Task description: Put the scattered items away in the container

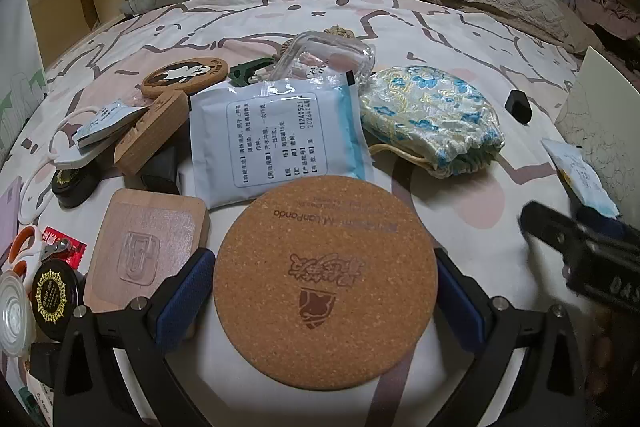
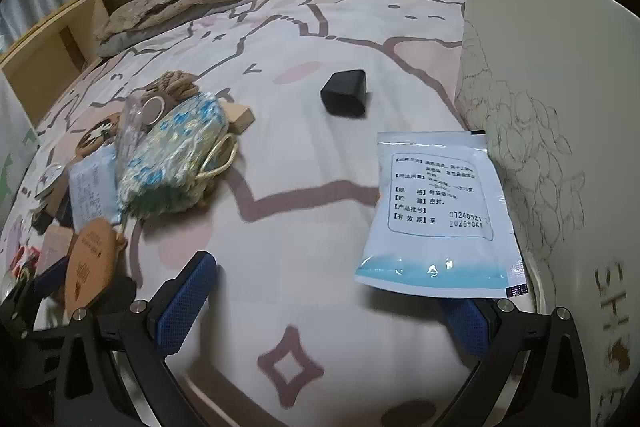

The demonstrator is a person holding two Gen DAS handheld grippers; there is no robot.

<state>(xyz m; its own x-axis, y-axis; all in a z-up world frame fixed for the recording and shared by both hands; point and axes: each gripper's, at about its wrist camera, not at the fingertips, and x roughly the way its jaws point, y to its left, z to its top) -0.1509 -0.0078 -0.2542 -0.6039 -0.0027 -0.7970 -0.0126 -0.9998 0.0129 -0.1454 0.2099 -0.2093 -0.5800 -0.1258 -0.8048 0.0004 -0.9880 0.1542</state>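
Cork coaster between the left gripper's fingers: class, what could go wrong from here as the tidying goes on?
1. The cork coaster overlaps the white sachet; lifting it may drag the sachet.
2. The left gripper touches only the coaster's edges, so the flat disc may tilt or slip.
3. The right gripper is open, with a second sachet over its right finger; closing may pinch only a corner.

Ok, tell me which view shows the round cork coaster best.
The left wrist view: the cork coaster fills the foreground, face-on between the left gripper's blue pads, print readable. The right wrist view shows it only small, foreshortened and partly hidden at the left edge.
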